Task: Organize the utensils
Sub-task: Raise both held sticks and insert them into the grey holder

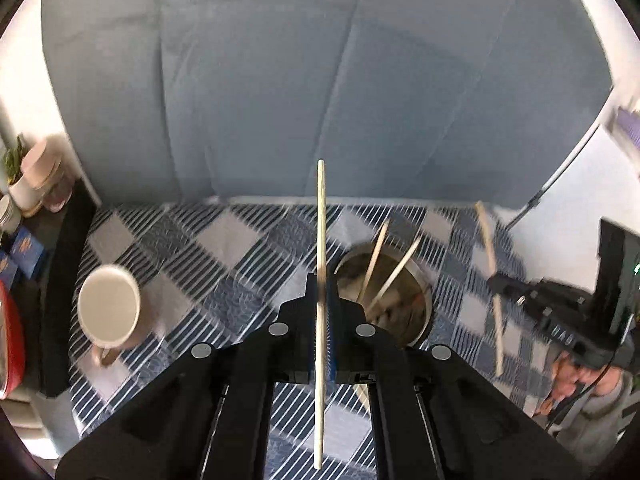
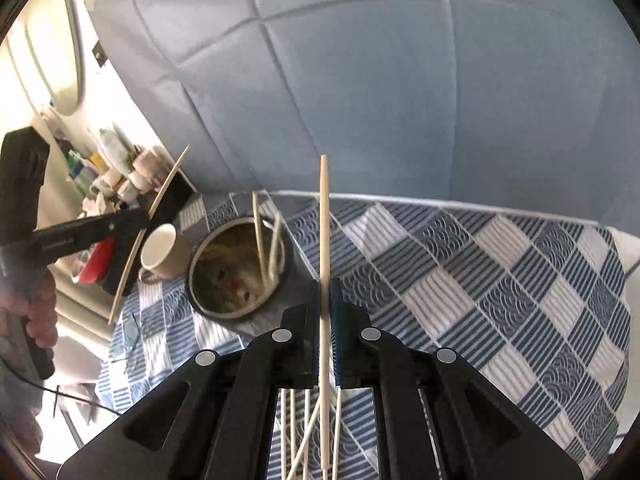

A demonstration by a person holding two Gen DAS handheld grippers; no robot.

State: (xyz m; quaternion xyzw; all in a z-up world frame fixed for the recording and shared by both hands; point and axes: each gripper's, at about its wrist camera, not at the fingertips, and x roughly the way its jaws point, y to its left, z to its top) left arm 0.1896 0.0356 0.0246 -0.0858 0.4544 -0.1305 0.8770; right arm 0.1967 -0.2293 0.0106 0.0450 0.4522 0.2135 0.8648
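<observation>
My left gripper point(image 1: 321, 284) is shut on a wooden chopstick point(image 1: 321, 216) held upright above the blue checked cloth. It also shows in the right wrist view point(image 2: 140, 224), left of the metal cup. My right gripper point(image 2: 325, 290) is shut on another chopstick point(image 2: 324, 216), and shows in the left wrist view point(image 1: 494, 282). A round metal cup point(image 1: 416, 292) point(image 2: 208, 248) stands on the cloth with two chopsticks point(image 1: 394, 270) point(image 2: 266, 240) leaning inside. Several loose chopsticks point(image 2: 308, 432) lie on the cloth under my right gripper.
A beige mug point(image 1: 110, 308) point(image 2: 160, 252) stands left of the metal cup. A grey-blue padded headboard point(image 1: 320, 80) rises behind the table. A cluttered shelf with bottles point(image 2: 112, 168), a black tray point(image 1: 64, 280) and a red object point(image 1: 8, 340) lie to the left.
</observation>
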